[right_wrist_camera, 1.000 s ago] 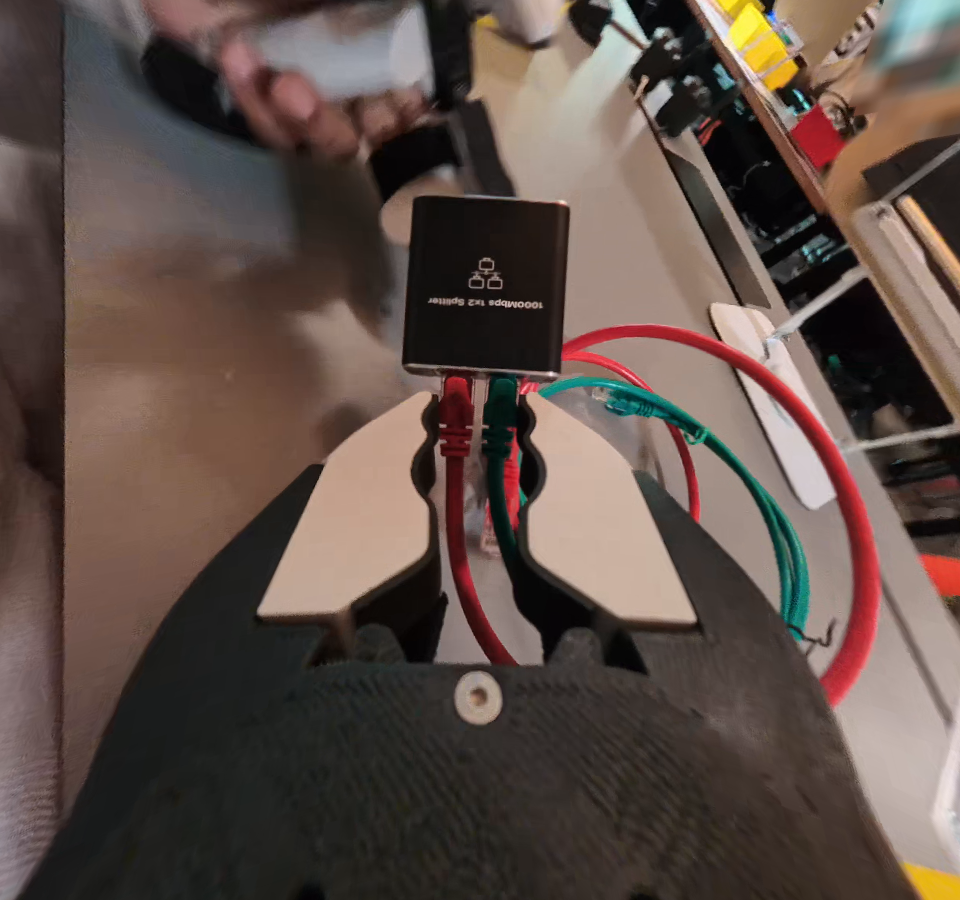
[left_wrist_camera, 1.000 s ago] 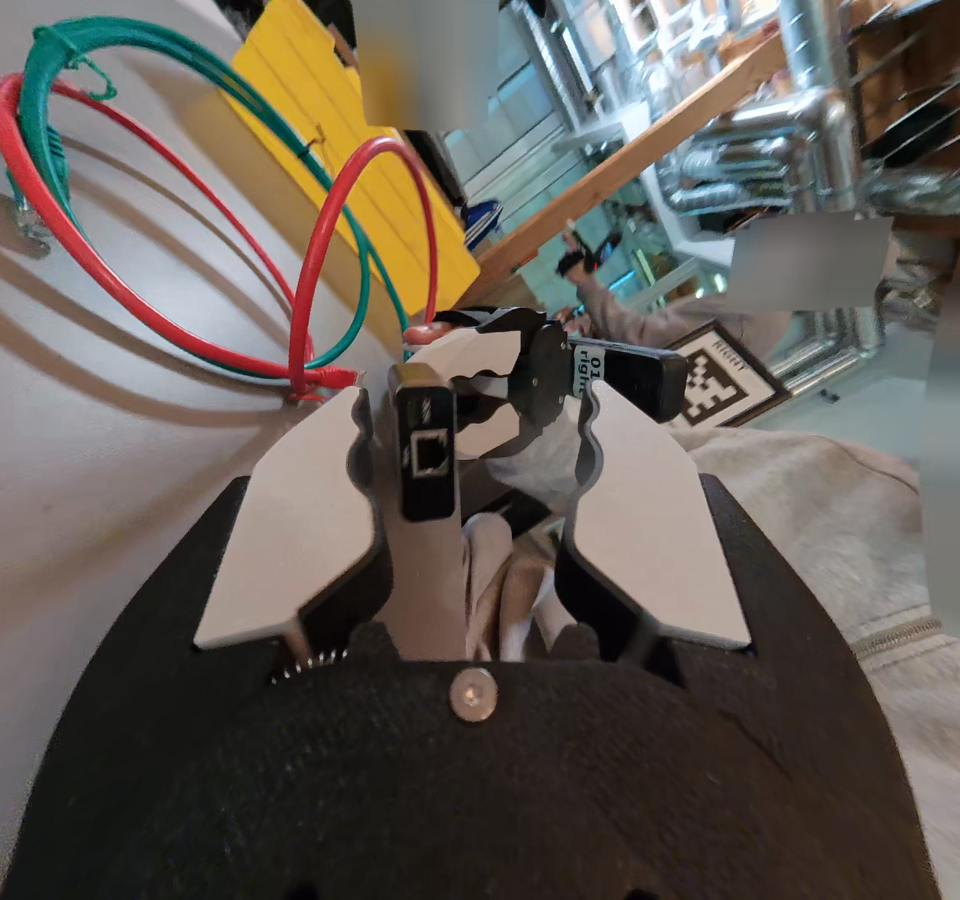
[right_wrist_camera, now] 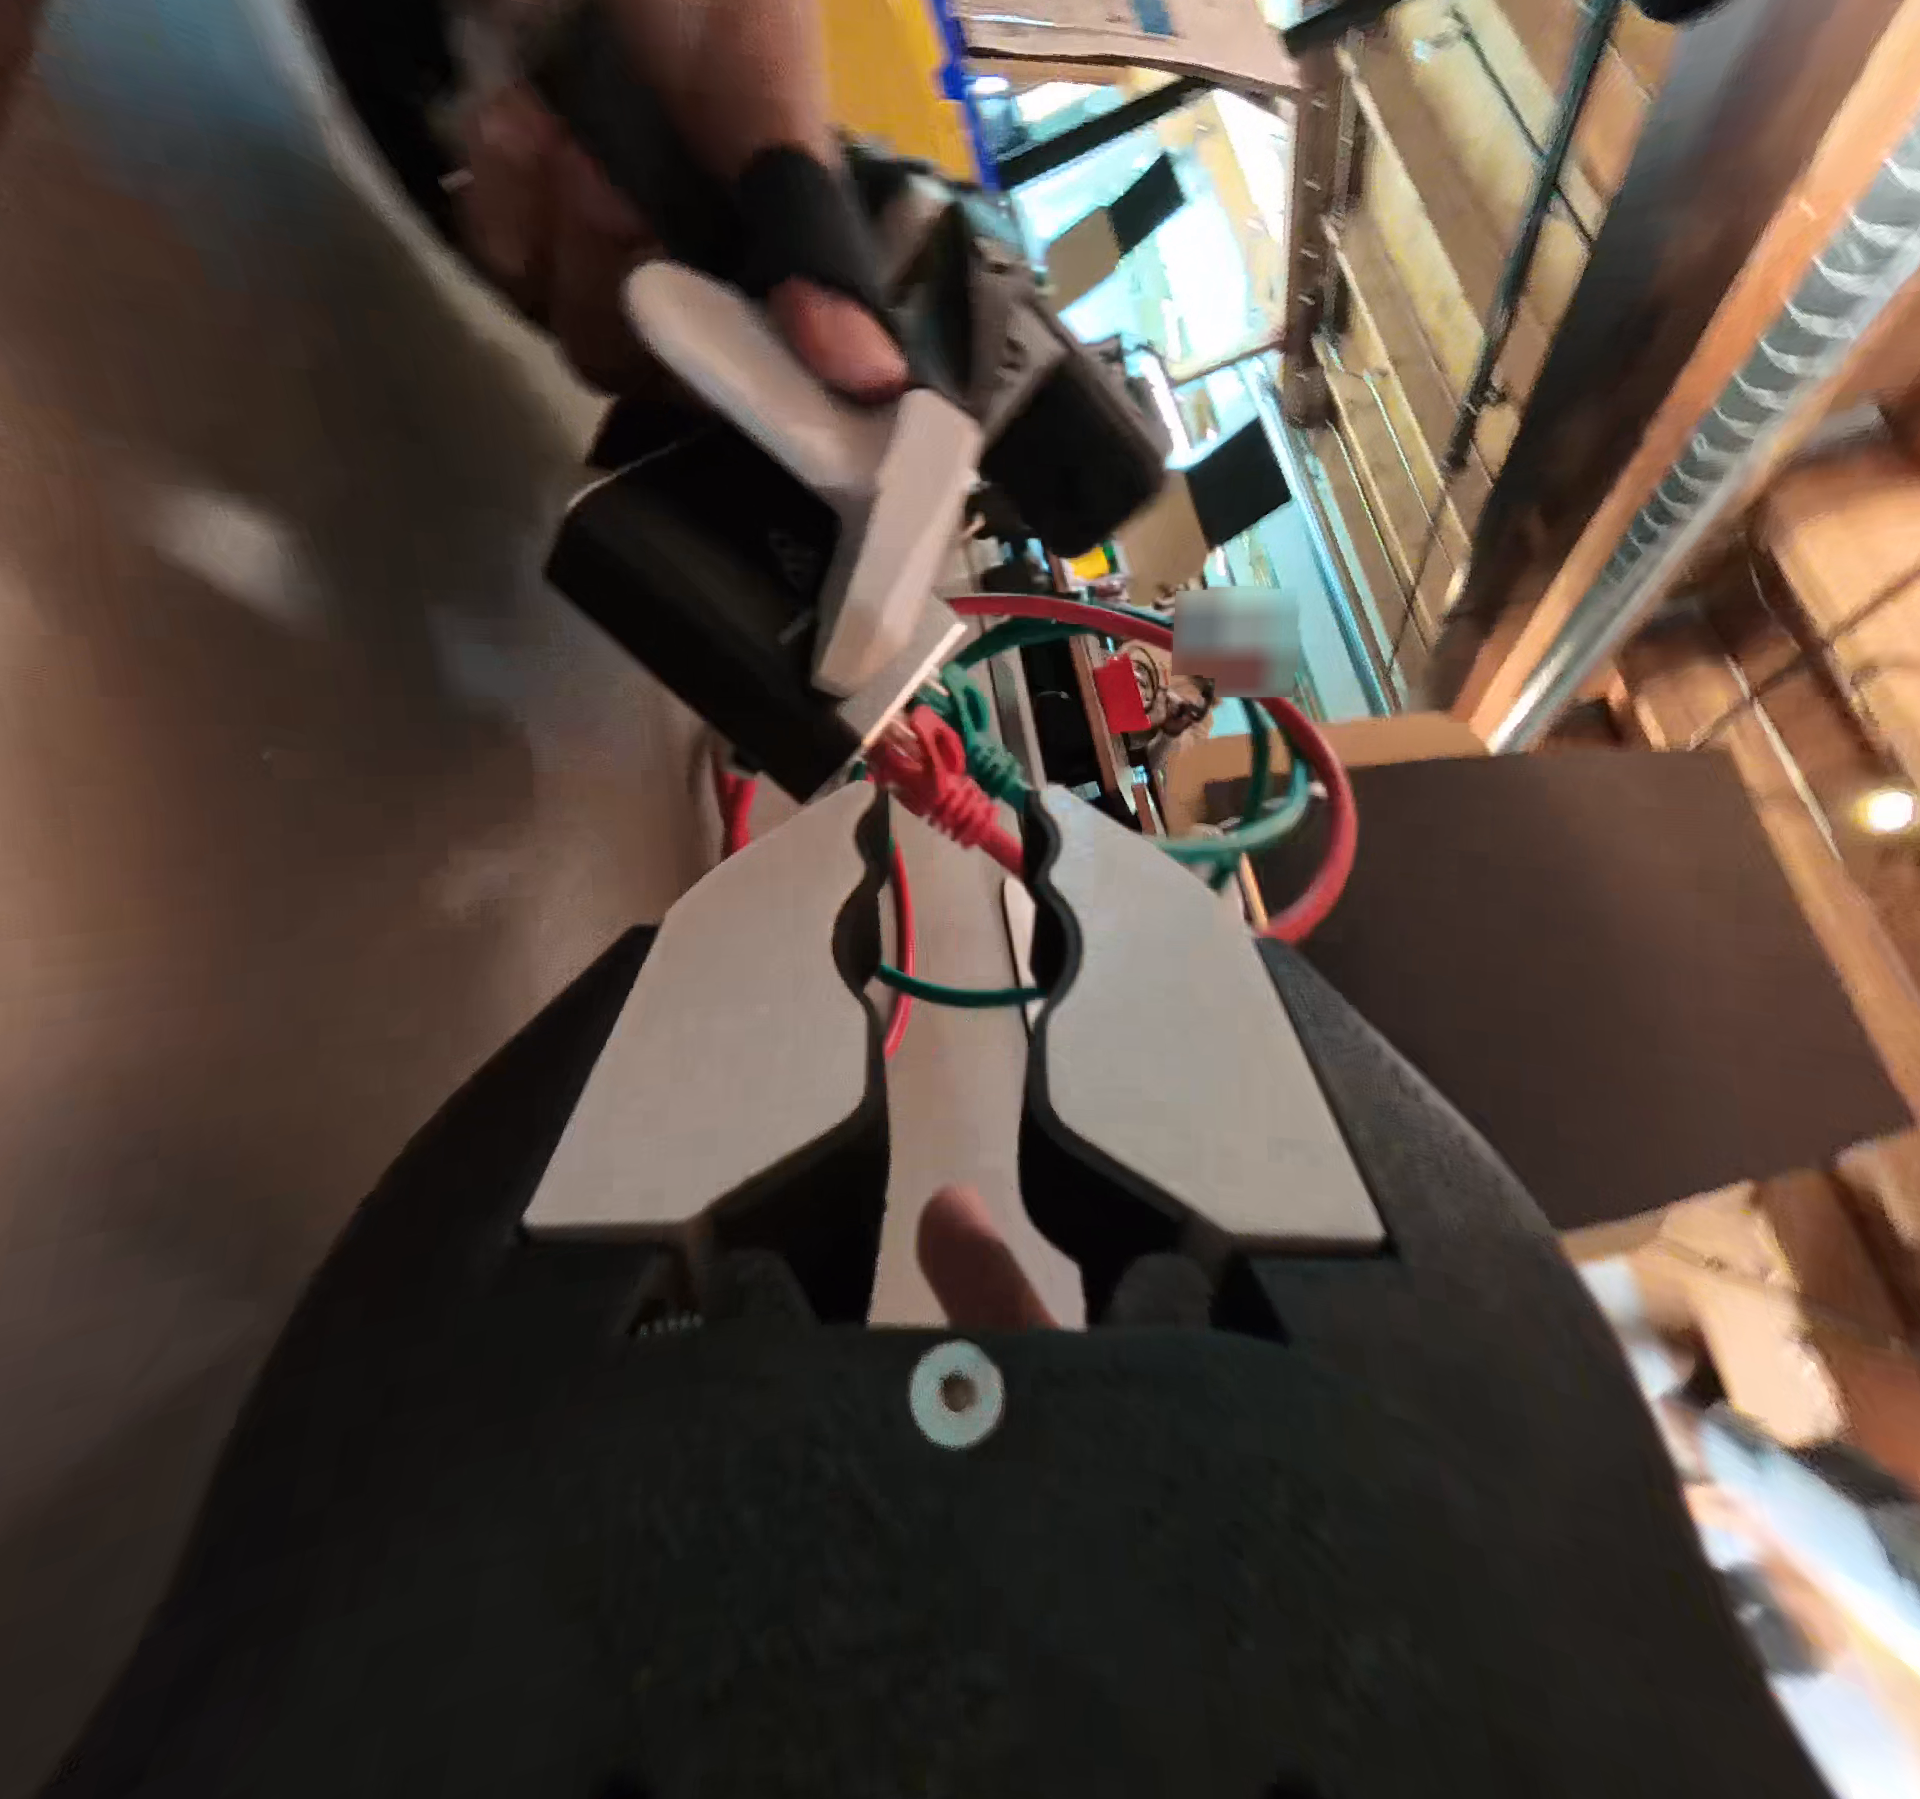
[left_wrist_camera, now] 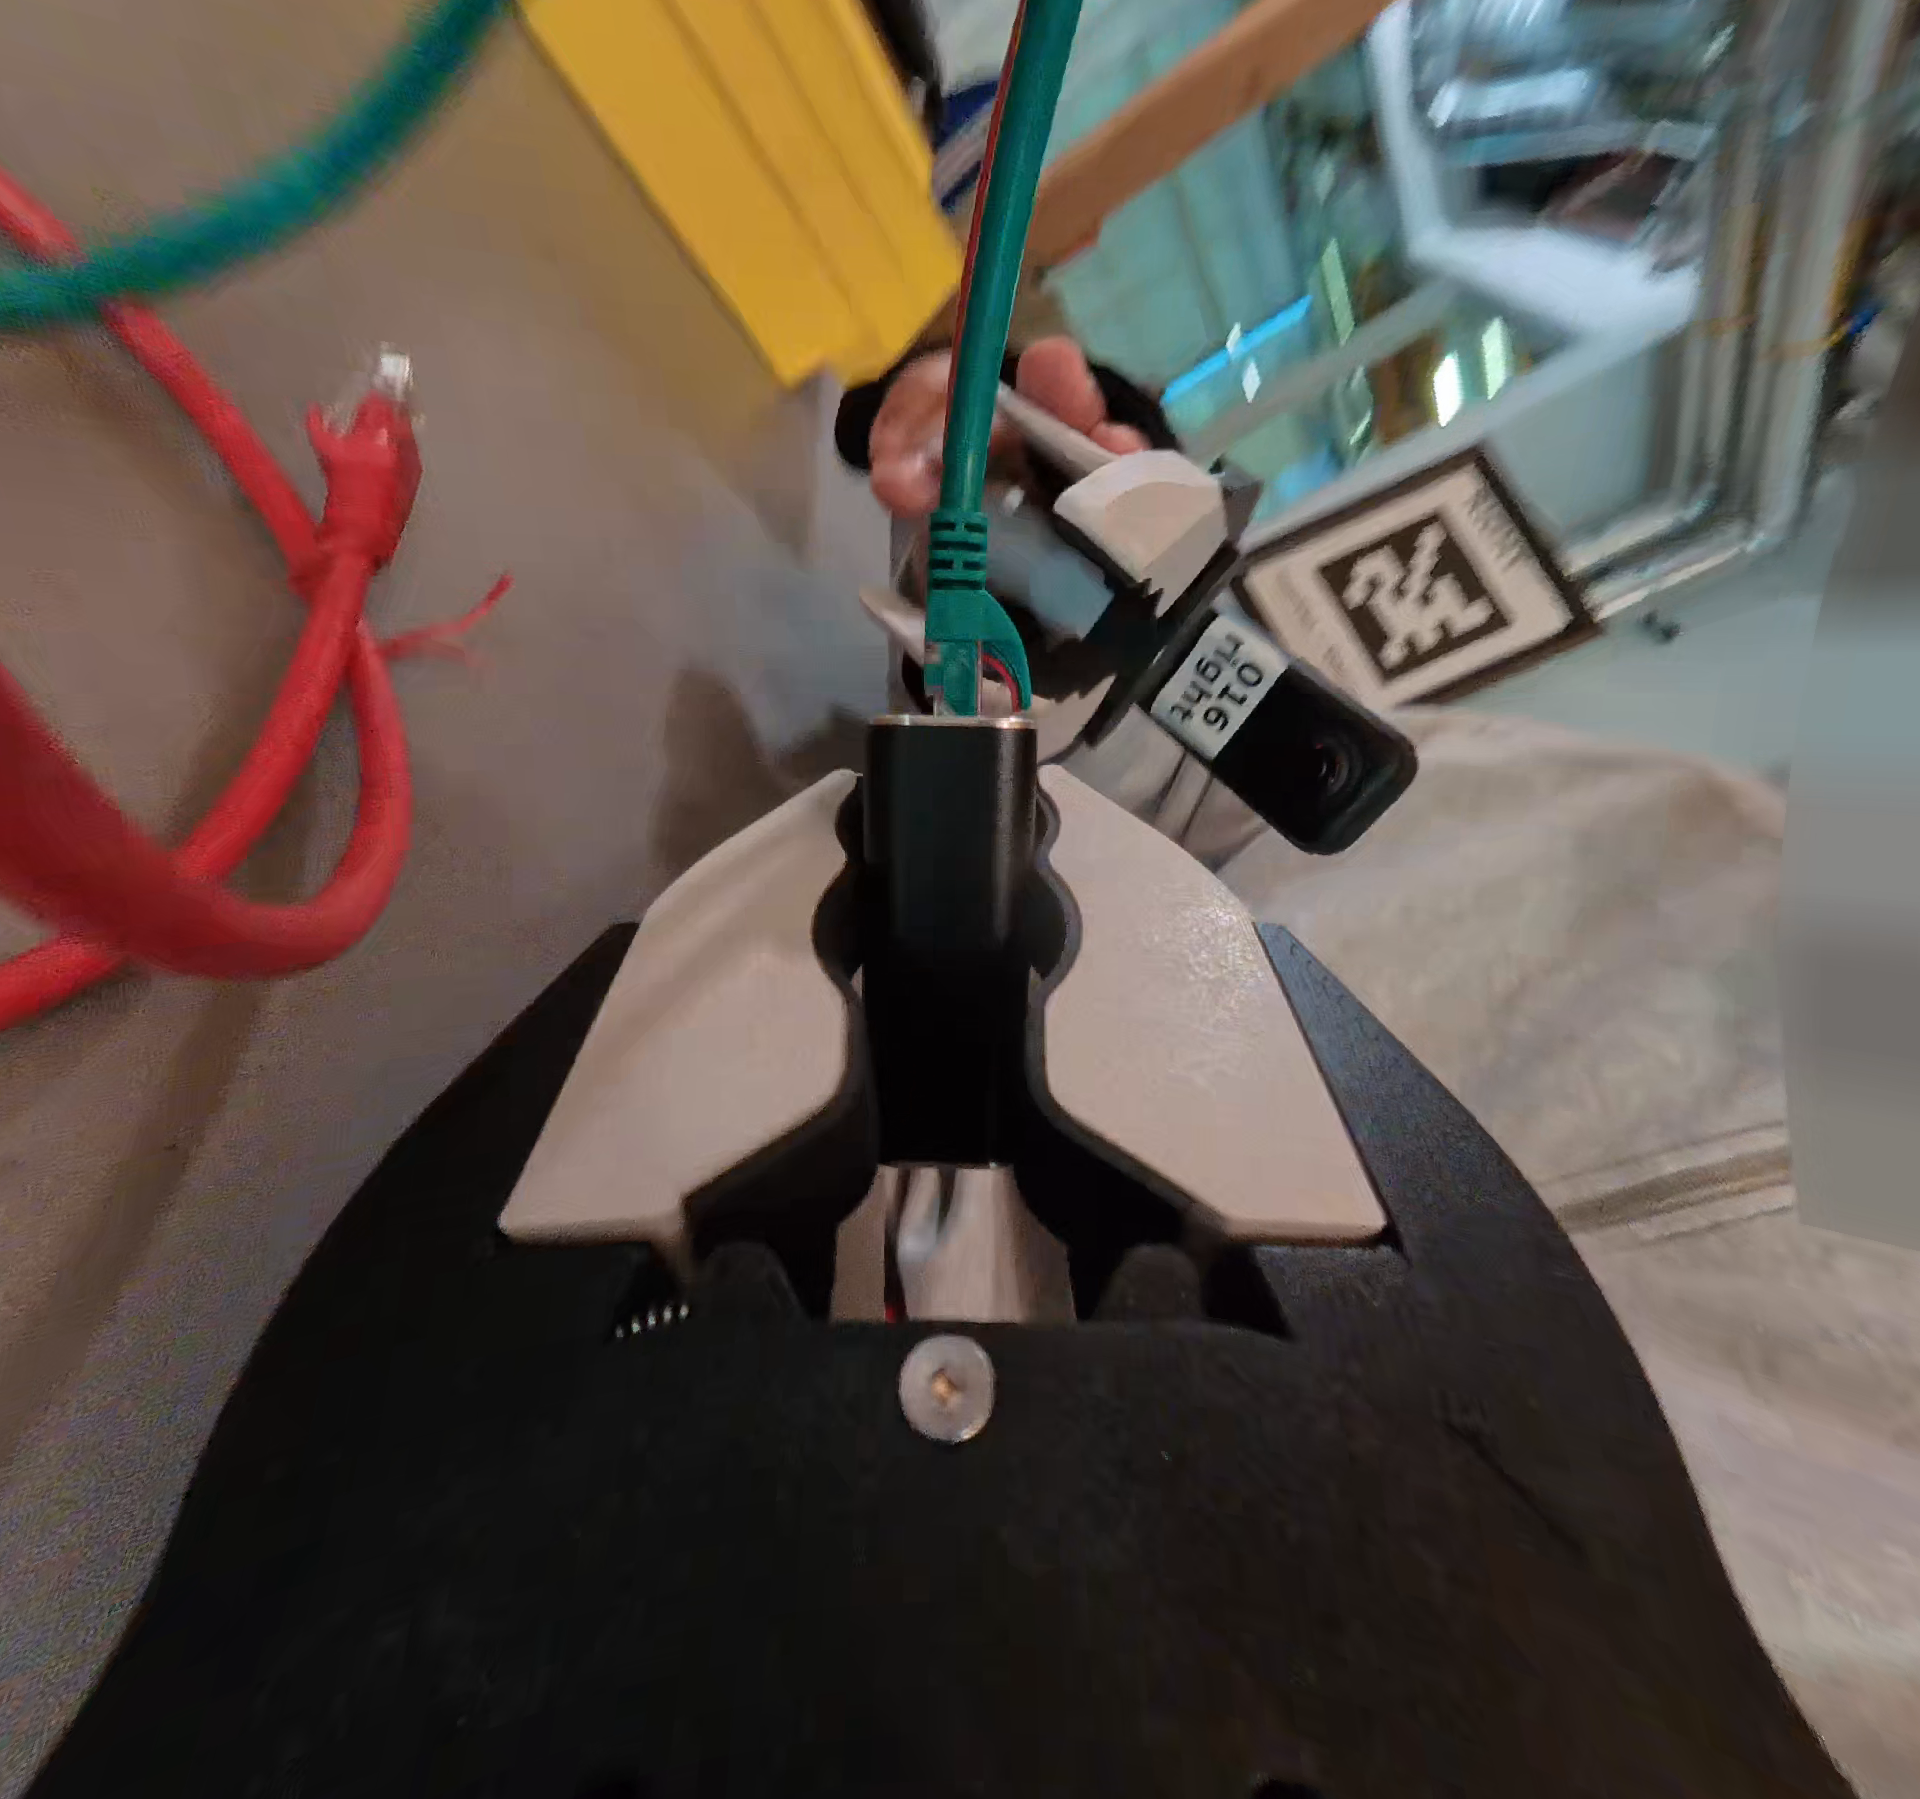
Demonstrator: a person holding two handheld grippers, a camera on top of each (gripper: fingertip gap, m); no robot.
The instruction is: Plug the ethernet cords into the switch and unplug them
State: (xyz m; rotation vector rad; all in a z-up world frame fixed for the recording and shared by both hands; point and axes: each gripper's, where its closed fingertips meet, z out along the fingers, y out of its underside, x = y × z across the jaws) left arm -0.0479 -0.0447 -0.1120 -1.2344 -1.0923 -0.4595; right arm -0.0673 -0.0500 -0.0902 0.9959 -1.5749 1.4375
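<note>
At the far left of the left wrist view, a red cord (left_wrist_camera: 208,814) loops over the grey bench (left_wrist_camera: 582,523), its loose plug (left_wrist_camera: 369,461) pointing up with nothing in it. A blurred stretch of the green cord (left_wrist_camera: 1013,222) crosses above the red loop. Behind them stands a yellow panel (left_wrist_camera: 727,108).

In the middle, the left gripper (left_wrist_camera: 951,804) has its fingers (left_wrist_camera: 727,1011) closed onto the sides of the black switch (left_wrist_camera: 951,928), which is held end-on and off the bench. The green cord comes down from the top edge, and its plug (left_wrist_camera: 961,637) sits in the port at the switch's far end; a thin line of red shows just beside it.

To the right, the right gripper (left_wrist_camera: 1049,586), held in a person's hand (left_wrist_camera: 977,419), is close behind the plugs. It carries a white sticker with writing (left_wrist_camera: 1221,695), a camera (left_wrist_camera: 1320,773) and a black-and-white square marker (left_wrist_camera: 1413,586). Beige cloth (left_wrist_camera: 1558,1022) lies nearer on that side.

In the right wrist view, the switch (right_wrist_camera: 707,606) is left of centre, gripped by the left gripper's pale fingers (right_wrist_camera: 894,544), with faint white print on its face. The red plug (right_wrist_camera: 925,762) and green plug (right_wrist_camera: 977,721) are at its near end. The right gripper (right_wrist_camera: 956,814) has its fingers partly apart, their tips on either side of the red cord's boot just below the plugs; whether they pinch it cannot be told. Wooden shelving (right_wrist_camera: 1558,295) fills the right.
</note>
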